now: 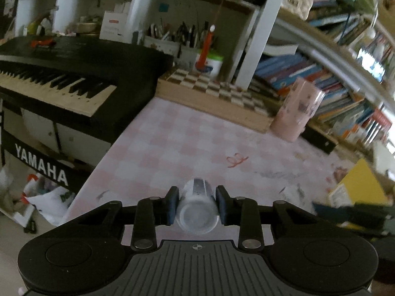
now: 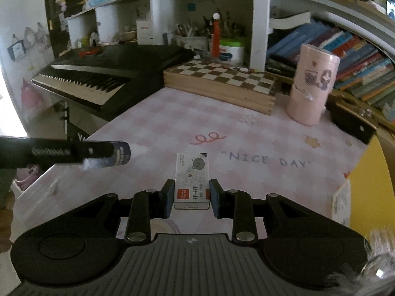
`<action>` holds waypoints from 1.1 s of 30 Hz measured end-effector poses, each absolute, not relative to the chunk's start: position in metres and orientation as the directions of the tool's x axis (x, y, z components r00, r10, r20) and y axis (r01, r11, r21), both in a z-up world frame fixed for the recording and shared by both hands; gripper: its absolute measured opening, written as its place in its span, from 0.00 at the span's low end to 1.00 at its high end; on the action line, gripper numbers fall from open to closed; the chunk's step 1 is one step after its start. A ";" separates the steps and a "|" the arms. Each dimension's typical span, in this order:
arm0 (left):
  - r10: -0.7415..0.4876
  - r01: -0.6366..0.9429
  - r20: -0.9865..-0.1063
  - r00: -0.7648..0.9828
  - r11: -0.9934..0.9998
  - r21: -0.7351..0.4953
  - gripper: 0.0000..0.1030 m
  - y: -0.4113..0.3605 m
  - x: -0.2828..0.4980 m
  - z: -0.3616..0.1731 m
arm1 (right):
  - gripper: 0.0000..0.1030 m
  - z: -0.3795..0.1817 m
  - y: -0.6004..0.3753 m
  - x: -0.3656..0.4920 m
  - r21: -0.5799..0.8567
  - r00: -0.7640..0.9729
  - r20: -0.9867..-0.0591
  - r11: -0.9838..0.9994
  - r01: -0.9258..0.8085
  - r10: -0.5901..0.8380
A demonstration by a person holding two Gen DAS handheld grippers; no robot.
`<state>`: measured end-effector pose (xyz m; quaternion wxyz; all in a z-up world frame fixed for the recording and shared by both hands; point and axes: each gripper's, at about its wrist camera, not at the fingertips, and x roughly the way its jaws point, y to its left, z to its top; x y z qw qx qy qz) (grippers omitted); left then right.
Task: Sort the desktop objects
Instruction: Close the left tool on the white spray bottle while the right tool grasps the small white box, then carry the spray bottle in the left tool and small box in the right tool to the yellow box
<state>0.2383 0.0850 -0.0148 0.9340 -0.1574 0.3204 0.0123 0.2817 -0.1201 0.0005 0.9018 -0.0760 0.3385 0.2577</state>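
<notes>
Your left gripper has its fingers closed snugly on a small white cylindrical bottle, held lengthwise with its flat end facing the camera, above the pink checked desk mat. Your right gripper is pinched on the near end of a staple box, which sticks forward past the fingertips over the mat; whether its far end rests on the mat cannot be told. From the right view, the left gripper and bottle sit off to the left, well apart from the box. With both hands loaded, carry each item level and move one at a time so the arms do not cross. The pink cylindrical container beside the chessboard box looks like a likely landing area; approach it slowly, since it is tall and could tip. Keep each grip firm until the item rests flat.
</notes>
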 end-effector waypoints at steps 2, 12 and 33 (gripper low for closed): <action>-0.082 -0.115 -0.594 0.800 0.951 -0.286 0.31 0.084 0.233 -0.012 | 0.27 0.001 -0.122 0.276 0.044 0.635 -0.657 0.862 -0.505 0.406; -0.050 -0.049 -0.691 0.721 0.991 -0.123 0.29 0.062 0.228 -0.040 | 0.27 -0.006 -0.123 0.252 0.050 0.616 -0.684 0.868 -0.493 0.390; -0.227 -0.104 -0.572 0.789 0.867 -0.487 0.31 0.078 0.216 -0.026 | 0.27 -0.003 -0.144 0.242 0.058 0.637 -0.683 0.896 -0.440 0.358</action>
